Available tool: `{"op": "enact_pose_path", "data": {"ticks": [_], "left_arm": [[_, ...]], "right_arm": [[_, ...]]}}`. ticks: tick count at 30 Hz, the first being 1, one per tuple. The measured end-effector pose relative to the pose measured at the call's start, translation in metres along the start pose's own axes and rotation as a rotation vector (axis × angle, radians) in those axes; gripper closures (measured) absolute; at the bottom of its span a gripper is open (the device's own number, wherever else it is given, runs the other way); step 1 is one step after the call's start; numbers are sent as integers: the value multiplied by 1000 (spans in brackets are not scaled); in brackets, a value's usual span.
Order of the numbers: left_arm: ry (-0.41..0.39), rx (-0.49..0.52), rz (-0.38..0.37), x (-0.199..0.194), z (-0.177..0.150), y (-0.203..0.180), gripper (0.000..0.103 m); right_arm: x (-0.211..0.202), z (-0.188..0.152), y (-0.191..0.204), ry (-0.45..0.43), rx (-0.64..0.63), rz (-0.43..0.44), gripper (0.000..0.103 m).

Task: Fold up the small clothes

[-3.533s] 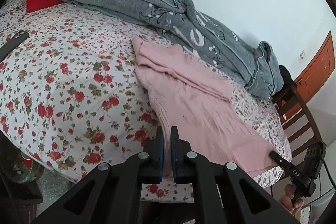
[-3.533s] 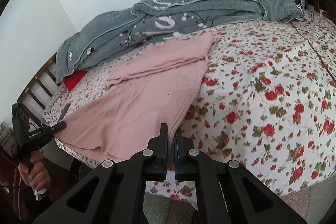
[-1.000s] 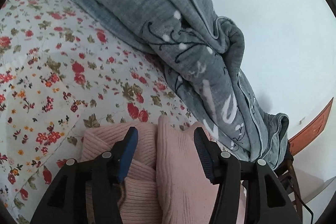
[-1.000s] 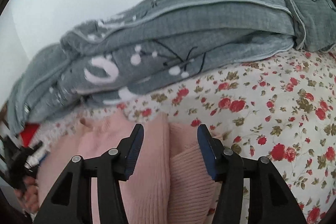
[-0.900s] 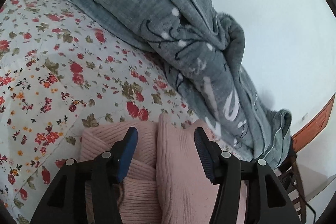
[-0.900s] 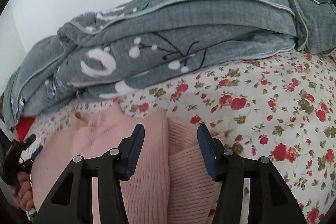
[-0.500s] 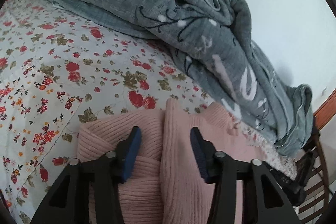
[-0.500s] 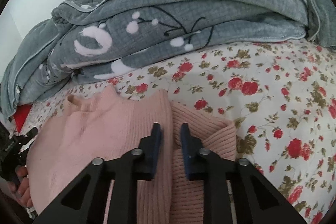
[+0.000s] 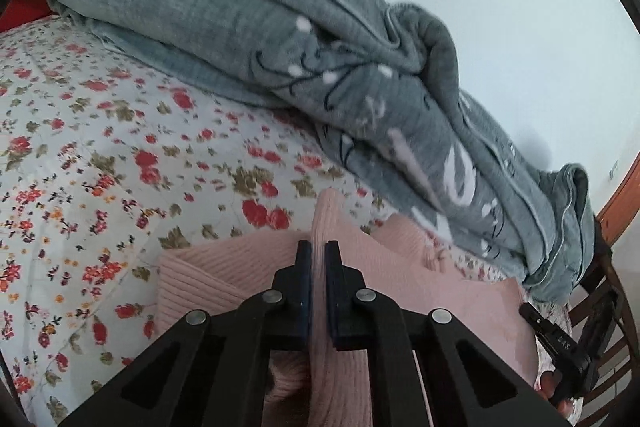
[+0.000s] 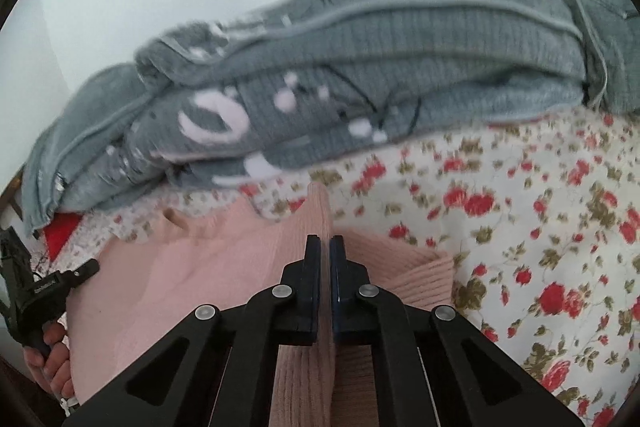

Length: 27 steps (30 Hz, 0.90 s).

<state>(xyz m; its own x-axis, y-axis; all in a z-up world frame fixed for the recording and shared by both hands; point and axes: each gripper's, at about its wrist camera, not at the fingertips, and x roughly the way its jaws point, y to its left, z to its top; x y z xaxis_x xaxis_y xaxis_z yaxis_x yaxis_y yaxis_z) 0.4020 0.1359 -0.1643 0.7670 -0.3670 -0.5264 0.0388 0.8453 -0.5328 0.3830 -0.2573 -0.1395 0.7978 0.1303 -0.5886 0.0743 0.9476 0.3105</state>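
Observation:
A pink ribbed knit sweater (image 9: 452, 303) lies on the floral bedsheet (image 9: 100, 163), its far edge close to a grey blanket. My left gripper (image 9: 318, 251) is shut on a raised ridge of the pink knit at the sweater's far left corner. In the right wrist view the same sweater (image 10: 192, 267) spreads to the left, and my right gripper (image 10: 325, 243) is shut on a pinched fold at its far right corner. Each gripper shows at the edge of the other's view, held by a hand (image 10: 48, 355).
A bulky grey blanket (image 9: 300, 39) with white print is heaped along the far side of the bed against a white wall. A red cushion (image 10: 60, 227) peeks out under it. A dark wooden chair (image 9: 604, 311) and an orange door frame stand past the bed's right end.
Both grippers went from open, straddling the sweater's far corners, to shut on pinched folds of pink knit. Both views have lifted slightly and the fabric now rises between the jaws.

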Motion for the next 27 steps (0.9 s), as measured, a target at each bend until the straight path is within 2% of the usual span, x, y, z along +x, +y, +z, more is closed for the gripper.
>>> {"op": "enact_pose_path", "data": {"ticks": [3,8,11,15,16,17,18,20,22,25,27], "left_arm": [[15,-44,18,1,1,9,96],[73,-125,19,13,1,23,96],[83,-123,28,15,-1,22,95],[91,-100,45,18,-1,19,92],[87,-104,35,17,-1,19,89],[81,-110,28,16,0,20,78],[73,-120,19,14,1,22,64],[63,-146,-16,11,3,27,51],[69,-167,-40,10,5,31,51],[57,-199,-63,2,6,38,51],[49,-218,-62,-3,9,42,46]], "right_arm": [[3,0,4,12,-25,-19,99],[28,0,-18,142,75,-51,99],[35,-3,-26,176,118,-51,99],[36,-4,-18,189,76,-81,98],[36,-4,-19,191,82,-73,96],[35,-3,-21,189,96,-61,93],[34,-3,-24,183,115,-51,90],[29,-2,-32,166,160,-32,75],[21,-1,-39,138,202,-9,67],[1,0,-44,64,231,-35,67],[-18,2,-44,0,230,-80,67]]}}
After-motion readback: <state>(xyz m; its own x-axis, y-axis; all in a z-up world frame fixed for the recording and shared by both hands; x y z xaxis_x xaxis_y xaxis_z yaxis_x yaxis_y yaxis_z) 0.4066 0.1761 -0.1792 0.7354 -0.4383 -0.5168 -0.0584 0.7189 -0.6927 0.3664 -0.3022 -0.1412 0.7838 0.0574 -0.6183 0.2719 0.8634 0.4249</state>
